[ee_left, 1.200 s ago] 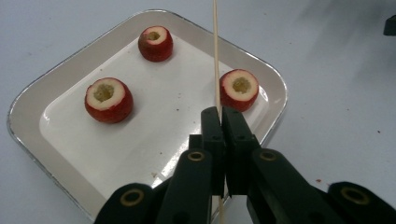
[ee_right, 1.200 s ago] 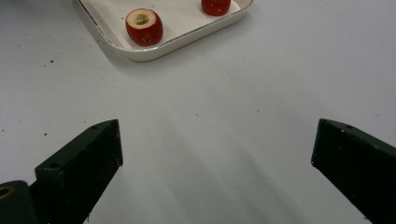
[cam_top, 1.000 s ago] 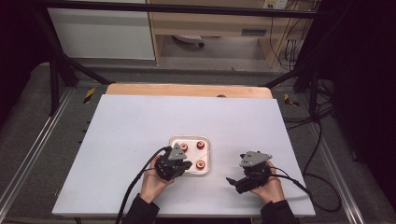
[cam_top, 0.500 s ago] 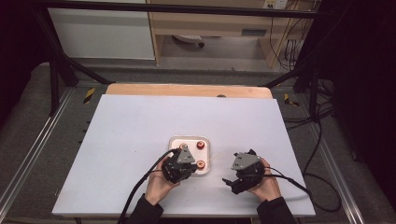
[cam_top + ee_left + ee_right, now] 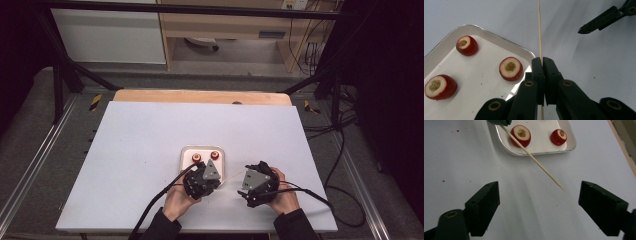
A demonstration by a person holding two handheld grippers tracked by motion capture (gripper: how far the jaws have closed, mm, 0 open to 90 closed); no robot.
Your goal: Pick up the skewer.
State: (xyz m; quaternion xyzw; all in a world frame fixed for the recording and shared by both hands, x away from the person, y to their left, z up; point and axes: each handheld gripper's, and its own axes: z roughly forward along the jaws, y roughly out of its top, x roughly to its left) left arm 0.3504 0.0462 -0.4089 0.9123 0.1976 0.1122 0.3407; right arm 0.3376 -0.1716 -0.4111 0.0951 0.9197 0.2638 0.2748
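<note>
From above, the left gripper [image 5: 202, 176] sits at the tray's [image 5: 186, 151] near edge, the right gripper [image 5: 250, 186] just beside it, a thin skewer [image 5: 231, 177] bridging them. The left gripper view shows jaws clamped tight on the skewer [image 5: 539, 32] beside three cored red fruits [image 5: 511, 68]. In the right gripper view its jaws, just closing somewhat, stand wide around the skewer's free tip [image 5: 560, 187], untouched.

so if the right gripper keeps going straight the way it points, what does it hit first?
Probably the free tip of the wooden skewer, which lies between the open right gripper jaws' line and the tray. Depth is unclear; the skewer may sit above that line.
</note>
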